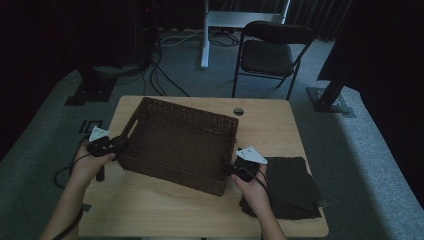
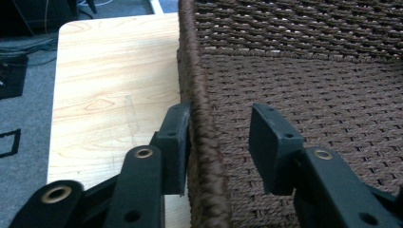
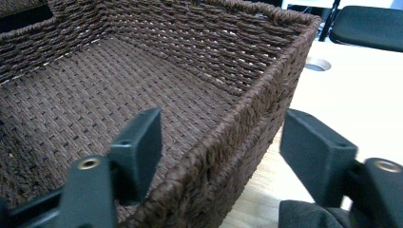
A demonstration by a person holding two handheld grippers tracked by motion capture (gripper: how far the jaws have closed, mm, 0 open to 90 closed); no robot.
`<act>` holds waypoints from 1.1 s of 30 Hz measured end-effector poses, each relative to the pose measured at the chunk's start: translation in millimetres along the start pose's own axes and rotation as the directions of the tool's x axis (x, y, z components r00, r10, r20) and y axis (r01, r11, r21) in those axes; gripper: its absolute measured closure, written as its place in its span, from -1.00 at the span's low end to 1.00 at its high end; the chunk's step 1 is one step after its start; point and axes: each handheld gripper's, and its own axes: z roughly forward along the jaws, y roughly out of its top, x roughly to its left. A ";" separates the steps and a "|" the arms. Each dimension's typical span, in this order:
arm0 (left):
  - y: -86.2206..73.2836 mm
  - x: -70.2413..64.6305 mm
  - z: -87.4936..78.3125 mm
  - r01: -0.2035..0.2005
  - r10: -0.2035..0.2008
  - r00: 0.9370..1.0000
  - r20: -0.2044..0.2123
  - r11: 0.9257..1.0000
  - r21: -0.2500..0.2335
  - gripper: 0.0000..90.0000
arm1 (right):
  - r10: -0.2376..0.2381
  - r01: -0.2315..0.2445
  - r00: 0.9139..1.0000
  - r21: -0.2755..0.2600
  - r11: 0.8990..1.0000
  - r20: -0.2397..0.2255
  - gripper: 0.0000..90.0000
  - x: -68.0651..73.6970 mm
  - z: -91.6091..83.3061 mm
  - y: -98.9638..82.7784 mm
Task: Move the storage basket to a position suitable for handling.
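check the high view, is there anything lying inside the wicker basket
No, the basket shows bare woven floor, and the dark folded cloth lies on the table beside it.

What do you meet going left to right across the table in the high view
Left gripper at the basket's left wall → brown woven basket → right gripper at its right wall → dark folded cloth.

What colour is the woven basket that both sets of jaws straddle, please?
Dark brown all over; the basket weave shows best in the right gripper view.
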 end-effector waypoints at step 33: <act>-12.2 -22.9 -16.6 0.124 -0.123 0.988 -0.098 0.992 -0.003 0.63 | -0.006 -0.001 0.997 0.092 0.996 0.071 0.44 1.4 9.0 10.1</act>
